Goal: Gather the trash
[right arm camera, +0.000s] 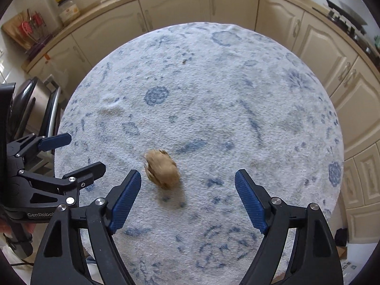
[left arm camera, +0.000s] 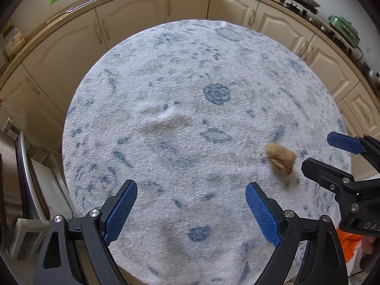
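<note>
While the left gripper (left arm camera: pixel 191 210) hangs wide open and empty over the cloth-covered surface (left arm camera: pixel 190 99), a brown crumpled wad (right arm camera: pixel 162 168) lies loose, between the right gripper (right arm camera: pixel 187 198)'s spread fingers, untouched.

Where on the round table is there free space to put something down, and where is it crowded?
Most of the table is bare: the far half toward the cabinets, and the middle left of the brown wad. Crowded is the near side, where the left gripper and right gripper hang open beside the wad.
</note>
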Tool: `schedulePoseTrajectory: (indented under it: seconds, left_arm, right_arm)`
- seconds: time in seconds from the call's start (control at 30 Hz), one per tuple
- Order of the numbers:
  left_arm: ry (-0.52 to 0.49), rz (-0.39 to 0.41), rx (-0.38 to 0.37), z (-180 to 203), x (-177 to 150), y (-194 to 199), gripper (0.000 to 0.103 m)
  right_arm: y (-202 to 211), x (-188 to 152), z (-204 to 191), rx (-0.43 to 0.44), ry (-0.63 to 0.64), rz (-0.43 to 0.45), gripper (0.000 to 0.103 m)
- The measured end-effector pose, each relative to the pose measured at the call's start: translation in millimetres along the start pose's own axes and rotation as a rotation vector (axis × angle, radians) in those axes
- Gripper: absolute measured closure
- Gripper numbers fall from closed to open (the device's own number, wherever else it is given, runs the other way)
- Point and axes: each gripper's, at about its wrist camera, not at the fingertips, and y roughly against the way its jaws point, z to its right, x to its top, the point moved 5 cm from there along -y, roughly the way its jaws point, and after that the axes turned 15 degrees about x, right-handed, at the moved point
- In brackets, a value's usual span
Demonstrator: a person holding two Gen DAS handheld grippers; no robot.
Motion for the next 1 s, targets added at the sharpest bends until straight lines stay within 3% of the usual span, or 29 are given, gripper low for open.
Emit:
schedulePoseTrajectory:
  seconds: [0.27,0.6,0.67,0.73,0.77,0.83,1.0]
  left_arm:
    - [-0.047,0.002,-0.096,45,10,4,0.013]
    - [-0.089,-0.007,-0.111,92,23,-20,0.013]
    - [-0.093,-0.005,-0.114,97,25,-27,0.018]
    - [-0.092,0.019,-0.097,100,27,-31,0.031]
    - [-0.096,0.039,-0.083,101,28,-31,0.038]
    - [-0.124,0.076,-0.037,103,29,-32,0.063]
    - [-0.143,0.080,-0.080,111,26,-27,0.063]
  right_arm:
    - [24,-18,52,-0.020,-0.153,0.047,0.020]
    - [43,-45,123,-0.107,-0.318,0.096,0.020]
    - [42,-50,130,-0.105,-0.341,0.094,0.020]
    - [41,-53,135,-0.103,-0.355,0.092,0.020]
    - [41,-55,136,-0.104,-0.359,0.092,0.020]
    - [42,-57,137,-0.103,-0.358,0.101,0.020]
    - [49,-60,139,-0.097,-0.370,0.114,0.020]
